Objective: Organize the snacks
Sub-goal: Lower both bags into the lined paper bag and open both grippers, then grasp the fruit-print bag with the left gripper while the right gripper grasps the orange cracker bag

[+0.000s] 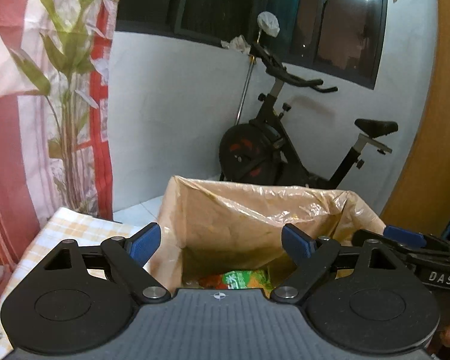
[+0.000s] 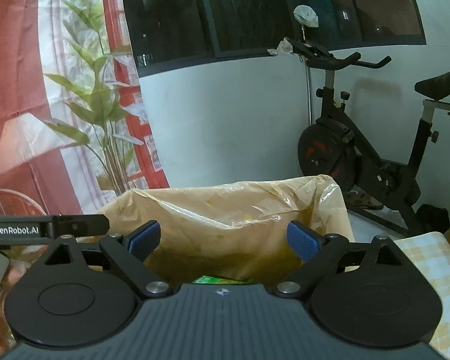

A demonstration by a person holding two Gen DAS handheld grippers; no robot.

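Left wrist view: my left gripper (image 1: 220, 244) stands with its jaws spread wide and nothing between the blue pads (image 1: 145, 243). Directly ahead of and below the fingers is a box lined with a translucent plastic bag (image 1: 255, 210), its mouth open toward me. At the bottom of the bag, just beyond the gripper body, lie snack packets (image 1: 240, 280): one green, with red and orange wrappers beside it. My right gripper (image 1: 405, 237) shows at the right edge of this view, close alongside.

Right wrist view: my right gripper (image 2: 223, 241) is likewise open and empty. The lined box (image 2: 225, 210) sits straight ahead of its fingers, and only a sliver of a green packet (image 2: 213, 279) shows above the gripper body. The left gripper's arm (image 2: 45, 225) crosses the left edge.

Progress, as I judge it: some snacks are already in the bag, and neither tool carries one now. A checked tablecloth (image 1: 75, 228) lies to the left of my left tool; no loose snacks show on the parts visible. Whether more remain outside these views I cannot tell.
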